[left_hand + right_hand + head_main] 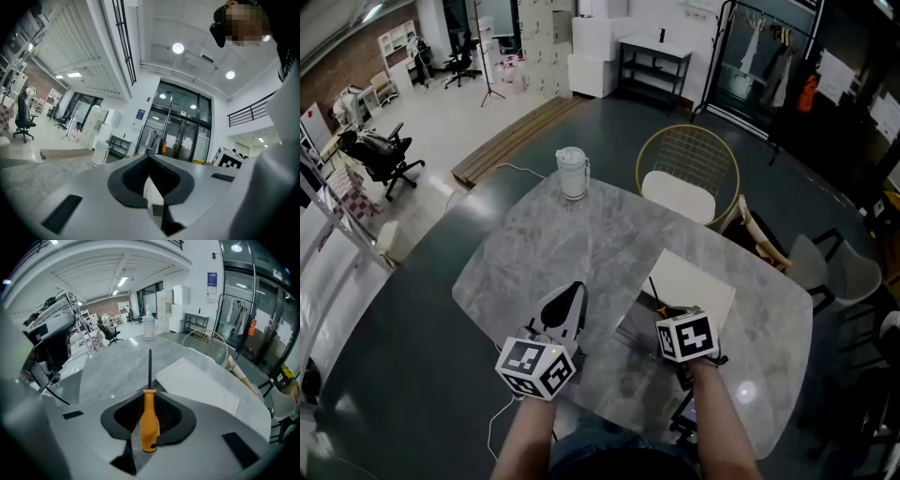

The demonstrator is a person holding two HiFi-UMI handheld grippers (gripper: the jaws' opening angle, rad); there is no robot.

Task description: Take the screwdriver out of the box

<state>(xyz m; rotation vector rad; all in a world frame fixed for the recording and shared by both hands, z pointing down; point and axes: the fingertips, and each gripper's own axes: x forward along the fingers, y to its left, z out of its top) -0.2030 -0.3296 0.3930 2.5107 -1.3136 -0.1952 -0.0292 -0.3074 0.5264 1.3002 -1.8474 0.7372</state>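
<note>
Only the right gripper view shows the screwdriver [150, 420]. The right tongs [150, 395] clamp its orange handle, and its black shaft points past their tips above the counter [117, 366]. In the head view that gripper's marker cube hides it. The left tongs [150, 159], over the counter's near edge, are drawn together with just 1 pale sliver between them. The white box [689, 281] lies just beyond the right tongs, toward the counter's right edge. Bare marble runs on to a white jug [572, 172] at the far edge. 1 round-backed chair [686, 178] stands beyond the far-right edge.
</note>
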